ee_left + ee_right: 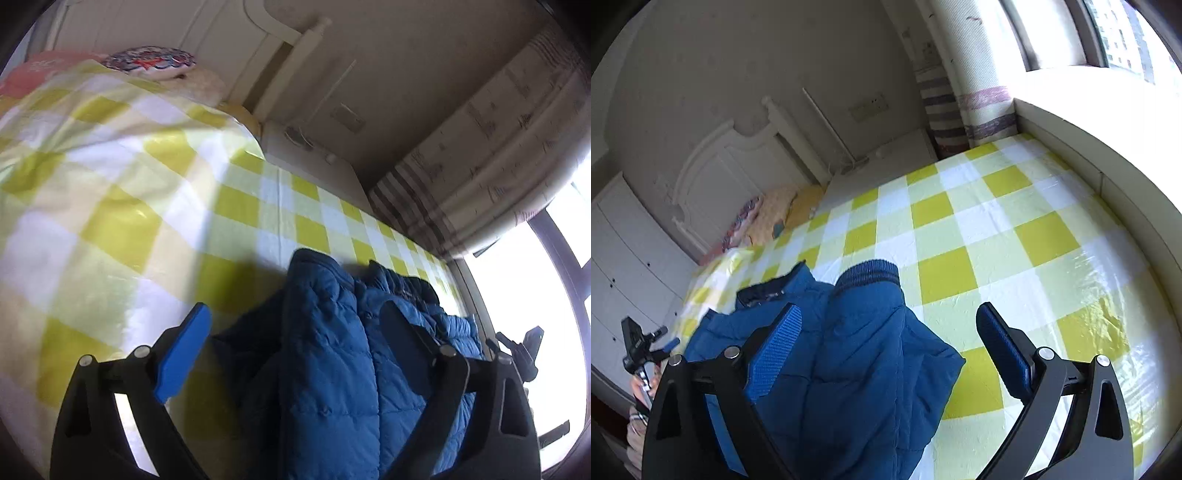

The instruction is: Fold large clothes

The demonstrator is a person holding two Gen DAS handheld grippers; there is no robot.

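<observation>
A blue quilted puffer jacket (332, 354) lies bunched on a bed with a yellow, green and white checked sheet (258, 206). My left gripper (295, 332) is open above the jacket's left part, holding nothing. In the right wrist view the jacket (857, 354) shows a ribbed cuff (868, 275) on a sleeve and a dark collar (761, 291). My right gripper (890, 332) is open over the sleeve and the jacket's right edge, holding nothing. The other gripper (639, 350) shows at the far left, beyond the jacket.
A checked duvet (92, 155) is heaped on the bed's left part, with pillows (151, 62) near the white headboard (731, 170). A striped curtain (480, 147) and bright window (535, 288) border the bed's far side. A white wardrobe (624, 266) stands at left. Bare sheet (997, 229) stretches right of the jacket.
</observation>
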